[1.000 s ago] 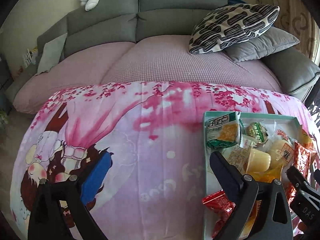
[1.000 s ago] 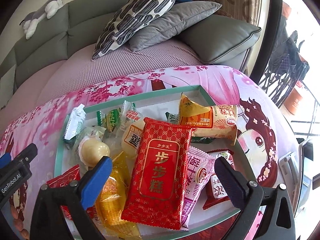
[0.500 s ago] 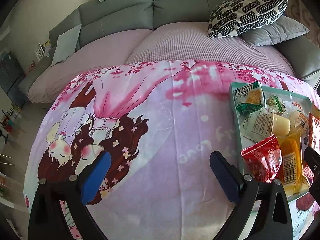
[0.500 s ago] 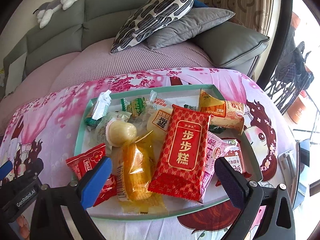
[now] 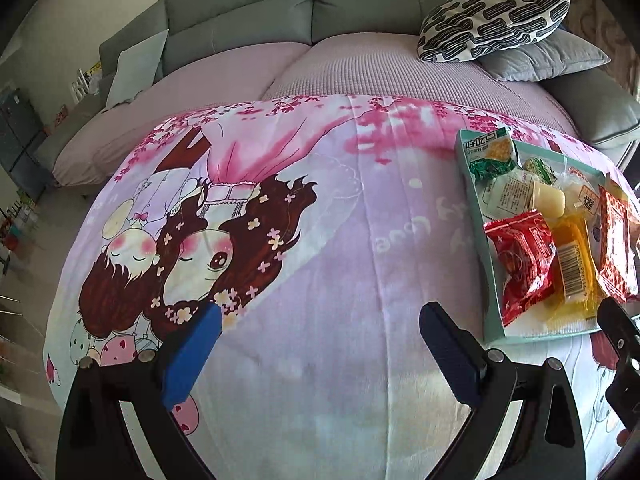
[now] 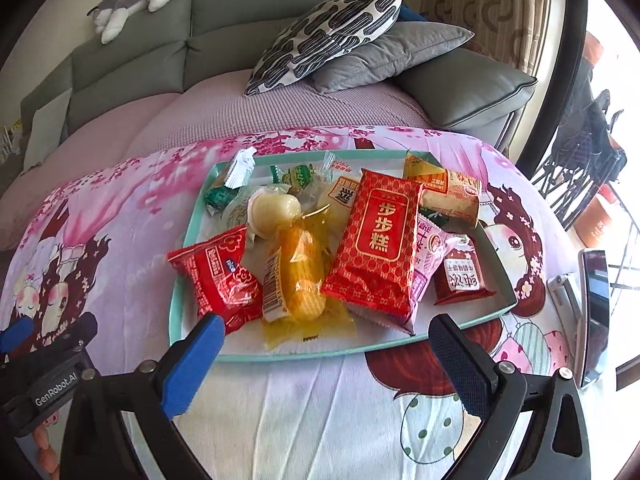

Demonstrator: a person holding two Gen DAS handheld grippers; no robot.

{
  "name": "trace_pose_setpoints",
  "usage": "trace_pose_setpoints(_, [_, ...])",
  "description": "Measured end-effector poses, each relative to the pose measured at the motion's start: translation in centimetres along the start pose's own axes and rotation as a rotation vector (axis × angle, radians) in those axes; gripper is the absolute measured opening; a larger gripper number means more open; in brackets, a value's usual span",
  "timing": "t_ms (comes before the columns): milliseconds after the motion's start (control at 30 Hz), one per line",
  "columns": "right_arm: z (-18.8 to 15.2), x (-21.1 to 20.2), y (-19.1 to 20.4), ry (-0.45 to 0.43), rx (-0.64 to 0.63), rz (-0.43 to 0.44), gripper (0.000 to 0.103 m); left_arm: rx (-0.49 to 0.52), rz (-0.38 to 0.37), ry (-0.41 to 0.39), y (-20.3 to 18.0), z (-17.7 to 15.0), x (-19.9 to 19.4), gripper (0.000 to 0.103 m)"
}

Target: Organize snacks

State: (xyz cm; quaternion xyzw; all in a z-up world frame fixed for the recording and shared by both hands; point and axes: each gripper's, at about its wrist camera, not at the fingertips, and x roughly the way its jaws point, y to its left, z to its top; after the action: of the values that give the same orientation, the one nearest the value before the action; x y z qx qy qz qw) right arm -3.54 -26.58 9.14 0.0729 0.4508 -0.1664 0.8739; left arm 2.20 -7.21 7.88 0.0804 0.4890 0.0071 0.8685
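Left gripper (image 5: 320, 344) hangs spread and empty over the bare blanket (image 5: 320, 248), higher than a second ago; the tray (image 5: 494, 308) of snacks sits at the right edge.

Right gripper (image 6: 324, 344), also spread and empty, has backed off the tray (image 6: 180, 280); the red pack (image 6: 376, 240) lies mid-tray.

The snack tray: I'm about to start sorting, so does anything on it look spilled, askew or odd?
Nothing has spilled. The snacks lie heaped in the tray, the large red packet lying across others, and the small red packet juts over the left rim. Both the left gripper and right gripper are open and empty.
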Motion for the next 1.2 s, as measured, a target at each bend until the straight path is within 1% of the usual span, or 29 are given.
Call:
trace_pose_setpoints(233, [-2.5, 0.3, 0.3, 0.034, -0.003, 0.013, 0.103, 0.047, 0.016, 0.035, 0.2, -2.4, 0.2, 0.099])
trace_pose_setpoints(367, [-3.1, 0.5, 0.6, 0.045, -0.028, 0.013, 0.103, 0.056, 0.019, 0.045, 0.4, -3.1, 0.5, 0.099])
trace_pose_setpoints(600, [-2.9, 1.1, 0.6, 0.033, -0.029, 0.021, 0.103, 0.062, -0.008, 0.035, 0.2, -2.8, 0.6, 0.099])
trace_pose_setpoints(733, [-3.0, 1.6, 0.4, 0.045, -0.029, 0.010, 0.103, 0.068, -0.024, 0.036, 0.0, -2.8, 1.0, 0.099])
trace_pose_setpoints(1033, [-2.8, 1.8, 0.1, 0.040, -0.037, -0.002, 0.103, 0.027, -0.040, 0.043, 0.8, -2.7, 2.2, 0.099])
trace_pose_setpoints(1200, [-2.9, 1.9, 0.5, 0.043, -0.053, -0.006, 0.103, 0.014, -0.050, 0.032, 1.0, -2.6, 2.3, 0.099])
